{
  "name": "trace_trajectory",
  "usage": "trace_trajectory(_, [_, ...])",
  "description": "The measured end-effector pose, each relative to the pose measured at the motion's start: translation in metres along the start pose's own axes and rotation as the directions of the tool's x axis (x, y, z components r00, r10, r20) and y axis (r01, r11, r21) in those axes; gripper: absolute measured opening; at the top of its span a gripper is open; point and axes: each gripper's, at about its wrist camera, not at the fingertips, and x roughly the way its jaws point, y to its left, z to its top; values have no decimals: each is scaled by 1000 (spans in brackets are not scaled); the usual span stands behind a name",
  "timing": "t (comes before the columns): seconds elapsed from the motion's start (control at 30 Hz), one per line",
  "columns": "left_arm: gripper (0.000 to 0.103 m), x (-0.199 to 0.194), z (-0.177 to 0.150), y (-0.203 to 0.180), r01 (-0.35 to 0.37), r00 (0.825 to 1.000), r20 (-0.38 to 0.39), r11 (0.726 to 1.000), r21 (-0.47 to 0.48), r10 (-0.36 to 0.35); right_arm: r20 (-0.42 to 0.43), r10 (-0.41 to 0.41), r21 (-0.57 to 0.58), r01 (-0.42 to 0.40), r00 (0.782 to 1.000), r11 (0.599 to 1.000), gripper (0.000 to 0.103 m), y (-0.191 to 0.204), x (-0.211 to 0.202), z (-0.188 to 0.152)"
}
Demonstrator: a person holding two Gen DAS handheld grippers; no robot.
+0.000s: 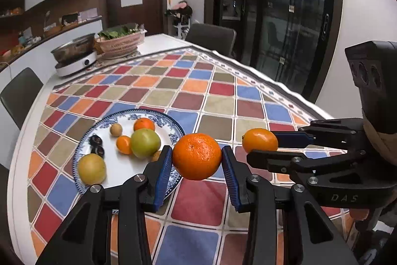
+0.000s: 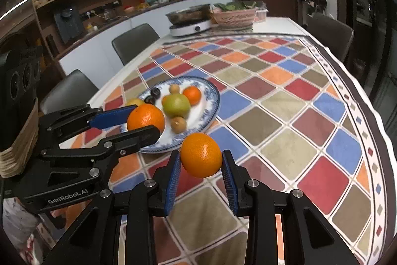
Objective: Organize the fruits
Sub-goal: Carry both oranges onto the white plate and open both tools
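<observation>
1. Holding one orange each, both of your claws are up above the desk (image 1: 29, 101).
2. Your left claw (image 1: 197, 160) is shut on the big orange (image 1: 197, 156). It is round and bright, with a bumpy skin, and both blue pads touch it.
3. Your right claw (image 2: 201, 159) is shut on the small orange (image 2: 201, 155). It is smooth and shiny, and it is held the same way.
4. The two oranges hang just beside each other, near the edge of the plate (image 1: 173, 122).
5. The blue and white plate sits on the checkered cloth (image 1: 218, 103).
6. On the plate are a green fruit (image 1: 145, 142), two little oranges, a yellow fruit (image 1: 91, 168), small brown fruits and two dark ones.
</observation>
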Motion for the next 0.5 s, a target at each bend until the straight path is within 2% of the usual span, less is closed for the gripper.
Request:
trace_trajectory(0.23, [40,-35,-1,8,-51,998,46,998,-38,52,32,22,-44,-21,999,999,34,22,-14,10])
trace_trajectory(0.5, [40,-59,-7,24,-100,993,54,993,-63,103,46,50,-78,-46,998,996,34,47,-19,16])
